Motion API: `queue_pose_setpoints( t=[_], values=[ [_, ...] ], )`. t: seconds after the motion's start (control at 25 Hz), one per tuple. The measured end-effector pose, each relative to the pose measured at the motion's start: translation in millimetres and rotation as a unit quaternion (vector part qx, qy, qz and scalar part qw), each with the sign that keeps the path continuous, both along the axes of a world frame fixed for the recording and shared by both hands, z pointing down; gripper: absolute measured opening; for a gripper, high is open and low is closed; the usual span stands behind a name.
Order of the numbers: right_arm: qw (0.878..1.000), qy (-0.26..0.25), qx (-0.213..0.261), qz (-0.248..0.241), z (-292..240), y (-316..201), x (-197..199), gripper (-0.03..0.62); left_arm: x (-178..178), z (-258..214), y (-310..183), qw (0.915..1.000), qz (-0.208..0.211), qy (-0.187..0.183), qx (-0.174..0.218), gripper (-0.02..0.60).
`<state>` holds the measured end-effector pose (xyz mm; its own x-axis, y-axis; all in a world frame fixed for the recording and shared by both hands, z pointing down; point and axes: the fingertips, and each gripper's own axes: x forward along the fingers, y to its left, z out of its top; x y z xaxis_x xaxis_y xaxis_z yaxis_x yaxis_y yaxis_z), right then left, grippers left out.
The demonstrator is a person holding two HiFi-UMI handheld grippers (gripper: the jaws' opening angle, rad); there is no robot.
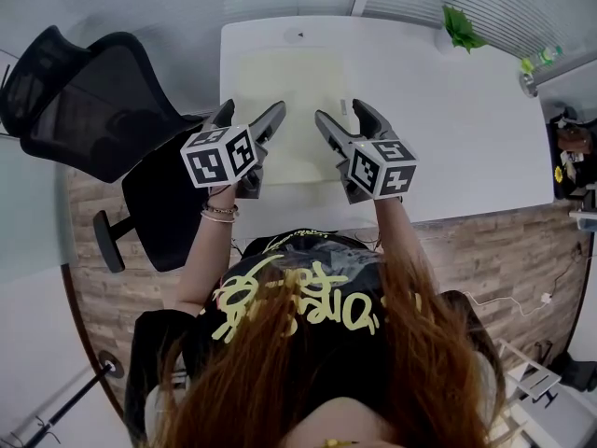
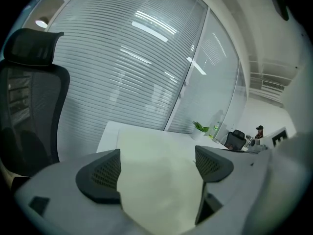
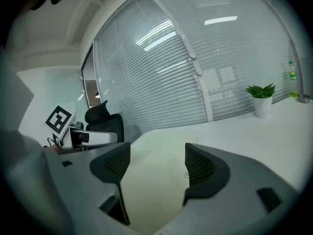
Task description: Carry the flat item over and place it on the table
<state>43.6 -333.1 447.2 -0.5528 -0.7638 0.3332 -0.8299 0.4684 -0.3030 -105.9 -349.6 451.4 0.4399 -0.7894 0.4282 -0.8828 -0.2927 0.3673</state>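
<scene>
- The left gripper (image 1: 248, 119) has its jaws wide apart and clamps nothing. The right gripper (image 1: 342, 115) is open in the same way.
- Both are held over the near part of the sheet (image 1: 284, 91), one at each side.
- The pale sheet lies flat on the white table (image 1: 448, 110).
- It looks thin, light and soft, so it will probably bend when lifted and may slide on the smooth top.
- The best hold seems to be the near edge, one gripper toward each corner.
- A chair (image 1: 84, 101) stands left of the table.
</scene>
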Motion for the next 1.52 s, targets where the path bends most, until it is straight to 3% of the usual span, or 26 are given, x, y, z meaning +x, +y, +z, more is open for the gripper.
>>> queue_pose_setpoints(
  t=[0.6,0.8,1.2,1.28,1.36,1.52],
  values=[
    [0.995,-0.032,0.084,-0.036,-72,1,-6,0.336,7,-74,3,0.9952,0.004,-0.006,0.097,0.476],
    [0.992,-0.044,0.108,-0.038,-94,3,-2,0.336,13,-98,9,0.9925,0.015,0.008,0.121,0.474],
    [0.988,-0.047,0.140,-0.046,-113,7,3,0.336,24,-117,14,0.9863,0.028,-0.032,0.159,0.462],
    [0.987,-0.045,0.147,-0.055,-114,10,1,0.336,24,-117,15,0.9862,0.028,-0.032,0.160,0.439],
    [0.986,-0.040,0.152,-0.063,-115,13,0,0.329,25,-117,16,0.9860,0.027,-0.032,0.161,0.369],
    [0.984,-0.044,0.163,-0.058,-119,14,5,0.233,28,-120,17,0.9850,0.026,-0.031,0.168,0.325]
  ],
)
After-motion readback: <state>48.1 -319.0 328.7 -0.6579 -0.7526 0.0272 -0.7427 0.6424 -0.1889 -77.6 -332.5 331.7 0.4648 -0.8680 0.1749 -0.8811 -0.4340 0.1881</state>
